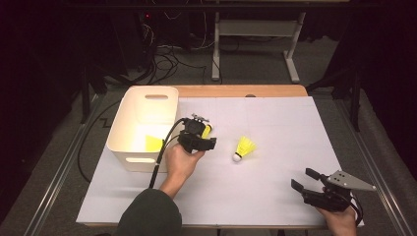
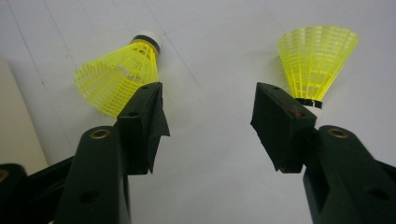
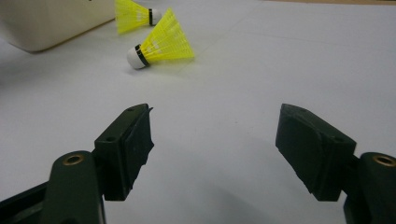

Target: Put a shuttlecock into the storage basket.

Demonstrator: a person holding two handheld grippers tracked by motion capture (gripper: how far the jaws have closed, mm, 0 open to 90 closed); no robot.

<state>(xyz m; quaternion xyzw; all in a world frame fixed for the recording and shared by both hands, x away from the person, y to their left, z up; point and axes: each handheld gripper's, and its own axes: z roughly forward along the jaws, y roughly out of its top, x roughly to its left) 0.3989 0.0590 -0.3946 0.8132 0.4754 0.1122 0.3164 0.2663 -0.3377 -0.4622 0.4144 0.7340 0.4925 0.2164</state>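
Observation:
Two yellow shuttlecocks lie on the white table sheet (image 1: 275, 128). One shuttlecock (image 1: 244, 147) (image 2: 315, 60) (image 3: 161, 44) rests alone mid-table with its white cork toward me. The other shuttlecock (image 1: 207, 131) (image 2: 119, 74) (image 3: 133, 16) lies by the bin, partly hidden under my left gripper (image 1: 199, 129). In the left gripper view, the left gripper (image 2: 208, 116) hangs open above bare sheet, one shuttlecock beyond each jaw and nothing between them. My right gripper (image 1: 305, 179) (image 3: 215, 140) stands open and empty at the near right.
A white handled bin (image 1: 142, 120) (image 3: 42, 23) (image 2: 14, 126) stands at the table's left with a yellow shuttlecock (image 1: 153, 143) inside. A wooden table edge (image 1: 241, 91) runs along the back. Cables and a desk frame (image 1: 255, 44) lie on the floor beyond.

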